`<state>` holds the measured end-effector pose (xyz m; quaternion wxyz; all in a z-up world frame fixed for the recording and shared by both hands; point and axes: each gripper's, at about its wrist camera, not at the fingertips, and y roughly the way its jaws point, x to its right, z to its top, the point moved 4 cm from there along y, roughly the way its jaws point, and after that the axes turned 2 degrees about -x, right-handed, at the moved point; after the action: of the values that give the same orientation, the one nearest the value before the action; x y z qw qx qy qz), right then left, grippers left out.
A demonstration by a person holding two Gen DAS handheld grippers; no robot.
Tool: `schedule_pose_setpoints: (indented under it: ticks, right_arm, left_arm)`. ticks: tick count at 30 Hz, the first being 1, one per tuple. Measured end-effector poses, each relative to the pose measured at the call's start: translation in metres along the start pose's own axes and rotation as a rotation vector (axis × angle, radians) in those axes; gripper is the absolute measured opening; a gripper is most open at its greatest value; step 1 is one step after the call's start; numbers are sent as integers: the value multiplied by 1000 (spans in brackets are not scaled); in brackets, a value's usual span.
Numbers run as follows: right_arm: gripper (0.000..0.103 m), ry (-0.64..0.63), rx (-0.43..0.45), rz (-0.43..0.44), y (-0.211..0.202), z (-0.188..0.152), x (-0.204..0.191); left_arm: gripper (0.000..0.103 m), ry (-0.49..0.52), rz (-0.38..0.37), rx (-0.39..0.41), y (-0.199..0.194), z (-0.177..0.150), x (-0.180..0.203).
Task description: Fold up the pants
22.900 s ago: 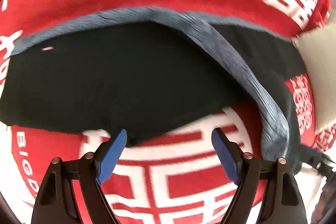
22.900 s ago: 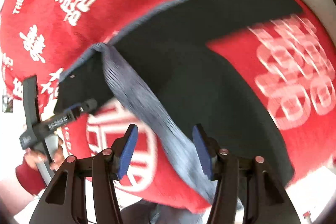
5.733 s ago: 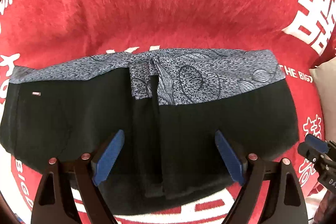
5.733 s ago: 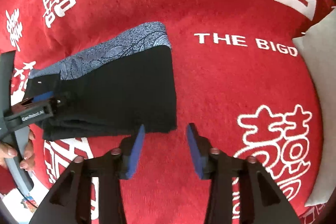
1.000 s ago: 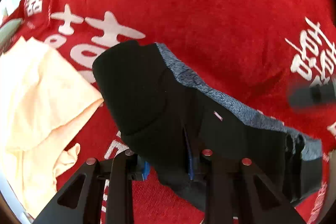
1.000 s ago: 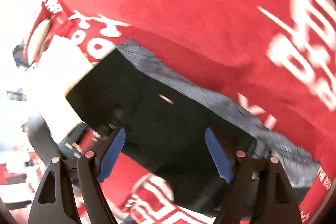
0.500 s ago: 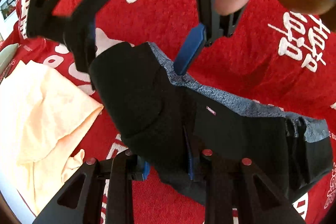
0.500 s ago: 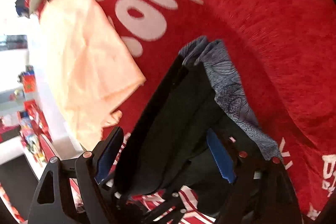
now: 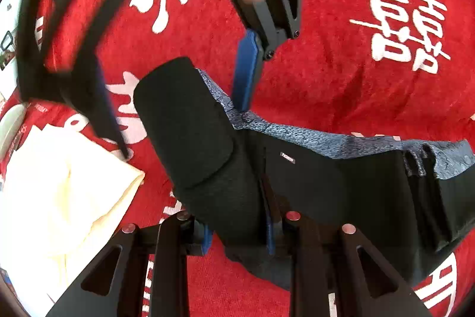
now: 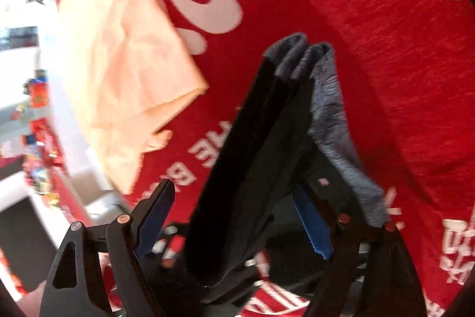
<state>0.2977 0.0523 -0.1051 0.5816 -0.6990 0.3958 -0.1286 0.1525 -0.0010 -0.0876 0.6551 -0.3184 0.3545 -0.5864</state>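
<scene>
Pants [image 9: 207, 156] clamped in left tongs [image 9: 237, 230], right tongs [image 10: 234, 222] straddling

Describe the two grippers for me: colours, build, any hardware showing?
Both match. The left gripper has black arms with triangular cut-outs, round silver and reddish pivot pins, and blue pads on its fingers. The right gripper is built the same: black linkage, copper-toned pins, blue pads, one with a toothed edge. No cables or sleeves show.
</scene>
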Motion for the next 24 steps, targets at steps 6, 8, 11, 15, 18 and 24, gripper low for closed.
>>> schedule_pose_setpoints:
  ticks: [6, 8, 11, 15, 18, 24]
  right_arm:
    - [19, 73, 4, 14, 10, -9, 25]
    - [18, 85, 63, 58, 0, -16, 33]
    - [18, 96, 149, 122, -16, -35, 46]
    - [18, 141, 256, 227, -39, -67, 68]
    - [18, 170, 348, 304, -60, -99, 87]
    - [18, 250, 543, 444, -92, -180, 134]
  left_arm:
    - [28, 5, -28, 5, -10, 0, -1]
    - [28, 4, -44, 24, -18, 4, 2]
    - [28, 4, -76, 47, -32, 12, 9]
    - [28, 33, -123, 82, -55, 24, 27]
    - [28, 55, -174, 105, -73, 34, 47]
    - [28, 183, -257, 149, -113, 46, 109]
